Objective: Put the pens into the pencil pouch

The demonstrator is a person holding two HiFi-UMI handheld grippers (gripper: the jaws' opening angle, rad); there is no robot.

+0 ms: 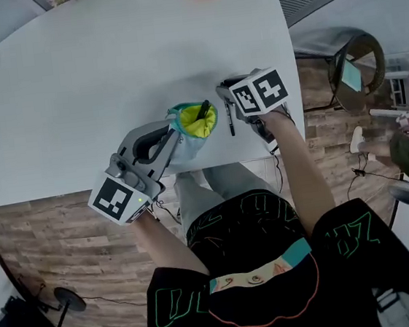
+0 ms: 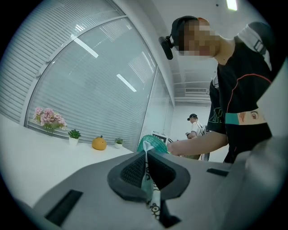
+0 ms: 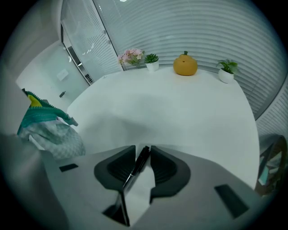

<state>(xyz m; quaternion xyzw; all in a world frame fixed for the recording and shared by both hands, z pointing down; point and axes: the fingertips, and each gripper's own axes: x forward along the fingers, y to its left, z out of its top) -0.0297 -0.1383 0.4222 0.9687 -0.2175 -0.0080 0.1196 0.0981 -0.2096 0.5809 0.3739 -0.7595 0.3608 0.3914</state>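
Pencil pouch [image 1: 195, 129] stands on worktop [image 1: 107, 82]. Left gripper [image 2: 146, 155] jaws clamped on pouch rim. Right gripper [image 3: 143, 150] jaws apart, astride black pen [image 3: 137, 166] just right of pouch. Pen probably light, stiff, slick; take mid-barrel.

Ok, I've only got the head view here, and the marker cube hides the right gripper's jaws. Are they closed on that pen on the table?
Observer: No. The right gripper view shows the right gripper with jaws apart, the black pen lying between them unclamped.
Operator: And the other one, how is it gripping?
Observer: The left gripper view shows the left gripper shut on a thin fold of the pouch fabric.
Operator: Anyone else nearby?
Observer: Yes, the left gripper view shows another person standing in the background.
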